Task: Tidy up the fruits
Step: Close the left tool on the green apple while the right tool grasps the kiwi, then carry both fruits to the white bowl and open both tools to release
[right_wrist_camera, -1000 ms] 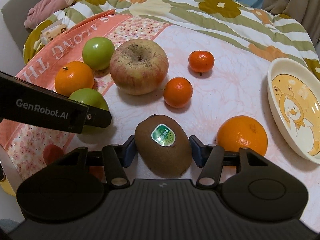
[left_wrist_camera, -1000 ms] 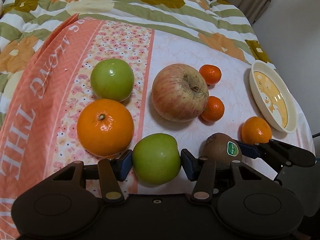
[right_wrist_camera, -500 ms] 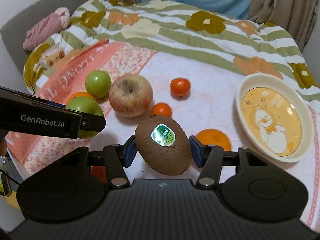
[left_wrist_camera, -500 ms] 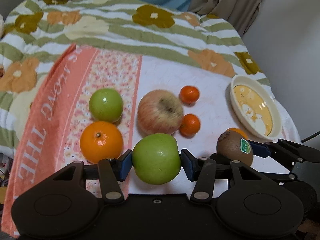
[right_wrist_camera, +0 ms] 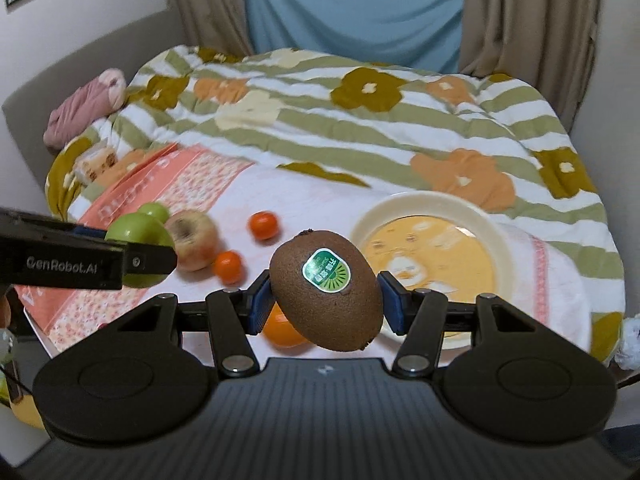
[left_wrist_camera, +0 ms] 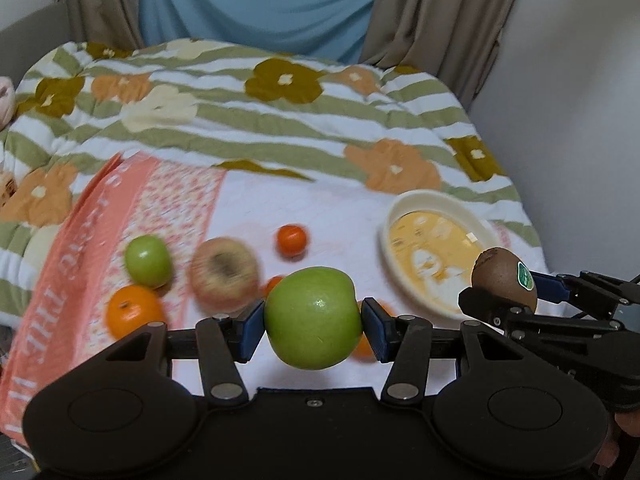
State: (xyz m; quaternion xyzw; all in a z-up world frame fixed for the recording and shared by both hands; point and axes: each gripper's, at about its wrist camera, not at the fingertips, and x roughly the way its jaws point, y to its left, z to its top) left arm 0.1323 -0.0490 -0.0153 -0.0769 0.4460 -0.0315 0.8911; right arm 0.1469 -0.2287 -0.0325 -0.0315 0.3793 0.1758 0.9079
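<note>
My left gripper [left_wrist_camera: 313,330] is shut on a green apple [left_wrist_camera: 312,318], held in the air above the bed. My right gripper [right_wrist_camera: 326,302] is shut on a brown kiwi [right_wrist_camera: 326,296] with a green sticker, also lifted; the kiwi [left_wrist_camera: 504,280] shows at the right of the left wrist view. On the cloth below lie a second green apple [left_wrist_camera: 147,261], a large orange [left_wrist_camera: 134,311], a red apple [left_wrist_camera: 224,274] and small tangerines [left_wrist_camera: 292,240]. An orange [right_wrist_camera: 282,330] lies half hidden under the kiwi. A cream bowl [right_wrist_camera: 504,248] with a yellow duck picture sits to the right.
The fruit lies on a pink and white cloth [left_wrist_camera: 80,264] spread over a striped flowered quilt [left_wrist_camera: 280,120]. Curtains [right_wrist_camera: 352,8] hang behind the bed. A pink rolled cloth [right_wrist_camera: 86,106] lies at the far left. A wall [left_wrist_camera: 568,120] stands close on the right.
Both grippers rose off the cloth with their fruit, the green apple and the kiwi, and tilted up, so more of the bed and the curtains shows. The other fruit stays in place.
</note>
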